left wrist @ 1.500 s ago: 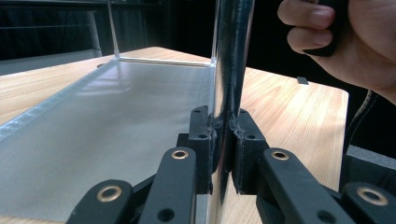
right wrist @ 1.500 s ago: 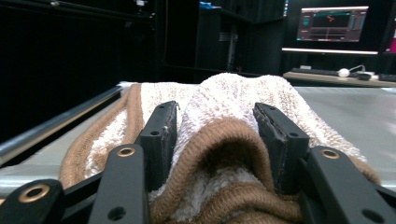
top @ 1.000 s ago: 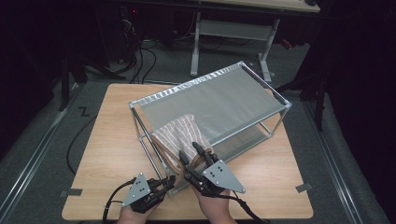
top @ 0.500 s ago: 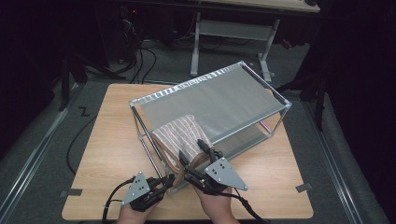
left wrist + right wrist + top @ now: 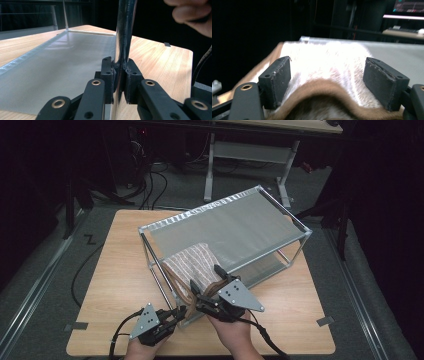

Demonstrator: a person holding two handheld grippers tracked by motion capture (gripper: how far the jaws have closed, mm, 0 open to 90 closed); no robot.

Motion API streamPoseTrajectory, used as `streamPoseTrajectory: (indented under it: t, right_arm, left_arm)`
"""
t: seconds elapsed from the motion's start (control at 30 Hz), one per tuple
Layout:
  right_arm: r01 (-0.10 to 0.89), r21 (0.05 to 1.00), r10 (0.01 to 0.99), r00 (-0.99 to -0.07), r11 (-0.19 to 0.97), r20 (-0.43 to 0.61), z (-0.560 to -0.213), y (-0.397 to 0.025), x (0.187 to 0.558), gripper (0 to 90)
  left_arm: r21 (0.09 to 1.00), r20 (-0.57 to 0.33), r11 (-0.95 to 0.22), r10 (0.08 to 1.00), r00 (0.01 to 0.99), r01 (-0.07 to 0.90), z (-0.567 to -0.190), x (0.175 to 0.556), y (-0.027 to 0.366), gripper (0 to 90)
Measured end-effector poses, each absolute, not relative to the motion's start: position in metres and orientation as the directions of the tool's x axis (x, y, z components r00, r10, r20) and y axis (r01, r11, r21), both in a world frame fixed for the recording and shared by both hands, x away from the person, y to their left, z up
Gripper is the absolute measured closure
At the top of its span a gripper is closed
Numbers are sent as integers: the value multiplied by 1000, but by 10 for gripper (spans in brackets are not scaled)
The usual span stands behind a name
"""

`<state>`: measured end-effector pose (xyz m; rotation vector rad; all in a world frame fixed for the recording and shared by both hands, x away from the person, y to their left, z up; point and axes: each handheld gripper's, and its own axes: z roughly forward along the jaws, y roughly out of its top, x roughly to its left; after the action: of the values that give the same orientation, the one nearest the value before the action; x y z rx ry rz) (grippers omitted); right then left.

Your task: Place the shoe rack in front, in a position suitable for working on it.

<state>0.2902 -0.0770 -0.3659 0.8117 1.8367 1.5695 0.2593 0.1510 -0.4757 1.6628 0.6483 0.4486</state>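
Two-tier metal-frame rack with grey mesh shelves (image 5: 235, 227) sits skewed on the light wooden table (image 5: 115, 270); frame is shiny silver tube, shelves a fine matte weave, table surface plain wood grain; a brown-and-cream striped ribbed cloth with a brown hem (image 5: 192, 265) drapes over the near-left corner of the top shelf, soft and knitted-looking, hem hanging over the front edge.

Right gripper (image 5: 206, 281) at the cloth's hanging edge, jaws spread wide, pads either side of the fabric; in the right gripper view the cloth (image 5: 329, 72) lies between and beyond the two black pads, brown hem curving up between them, left pad touching or just beside the fabric, not pinching it.

Left gripper (image 5: 176, 316) low at the rack's near-left corner; in the left gripper view its jaws are clamped tight on the upright chrome corner post of the rack (image 5: 123, 37), lower mesh shelf (image 5: 62, 62) stretching away behind.

Around: person's hand (image 5: 232, 332) behind the right gripper; black cables (image 5: 145, 182) on the dark floor beyond the table; grey desk legs (image 5: 250, 155) farther back; the front frame rail stands between the cloth and the right gripper's body.
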Motion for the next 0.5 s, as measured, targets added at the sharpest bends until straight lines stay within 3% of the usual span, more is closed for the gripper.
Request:
streamPoseTrajectory:
  t: [0.37,0.5]
  right_arm:
    - [36,995,738,-673,92,-44,-376,-80,288,622]
    - [-3,997,746,-663,72,-56,-380,-80,287,696]
  left_arm:
    - [980,-62,-107,641,765,170,-476,259,151,801]
    - [980,-61,-108,641,765,168,-476,259,151,802]
